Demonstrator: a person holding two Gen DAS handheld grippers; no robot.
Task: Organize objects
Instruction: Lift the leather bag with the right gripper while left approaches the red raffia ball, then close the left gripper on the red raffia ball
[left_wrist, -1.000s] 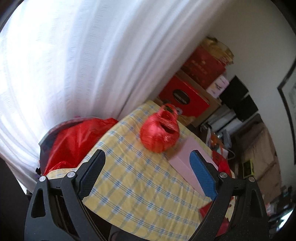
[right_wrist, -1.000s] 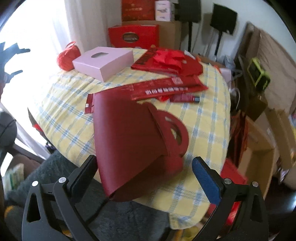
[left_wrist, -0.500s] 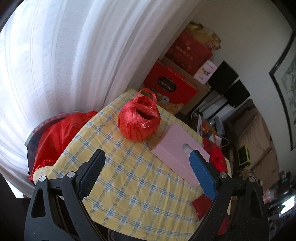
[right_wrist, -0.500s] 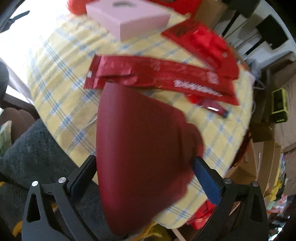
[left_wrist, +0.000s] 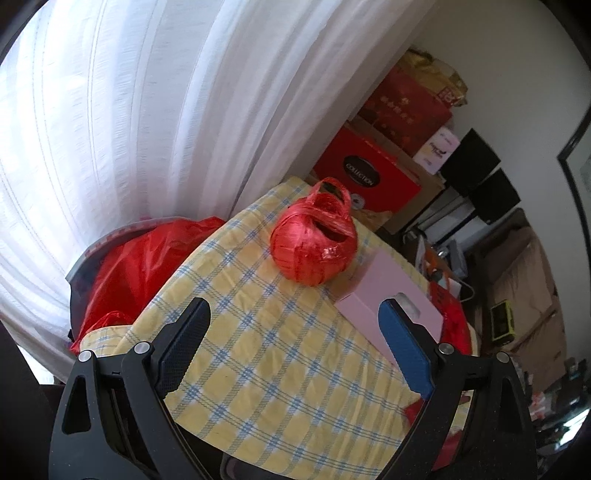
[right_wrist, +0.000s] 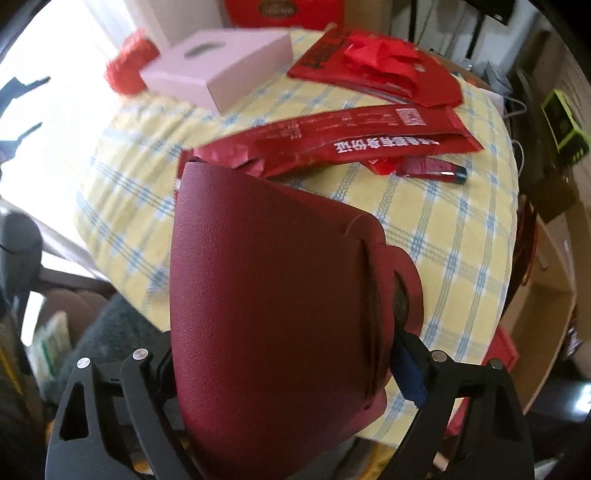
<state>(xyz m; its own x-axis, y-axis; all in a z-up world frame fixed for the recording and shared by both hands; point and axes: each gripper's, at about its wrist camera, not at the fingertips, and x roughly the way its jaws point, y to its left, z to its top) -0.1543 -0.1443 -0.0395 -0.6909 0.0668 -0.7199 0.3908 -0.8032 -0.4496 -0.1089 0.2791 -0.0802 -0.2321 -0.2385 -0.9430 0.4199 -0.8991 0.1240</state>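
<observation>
Surface: a table under yellow cloth with blue checks (right_wrist: 424, 221), most items loose on it.
Dark red textured bag with a cut-out handle (right_wrist: 266, 295): at the near edge, between the right tongs (right_wrist: 284, 362), which were clamped on its sides.
Long glossy red packets with white lettering (right_wrist: 351, 136): lay flat mid-surface, just beyond the bag.
Flat red bags (right_wrist: 376, 70): piled at the far right.
Pale pink cardboard box with an oval slot (left_wrist: 391, 295): stood far left, beside the ball.
Ball of shiny red ribbon (left_wrist: 314, 240): sat at the far left corner.
Left tongs (left_wrist: 295, 347): apart, empty, above the near cloth.
Progress: seemingly early; only the bag was in hand, everything else unsorted.
</observation>
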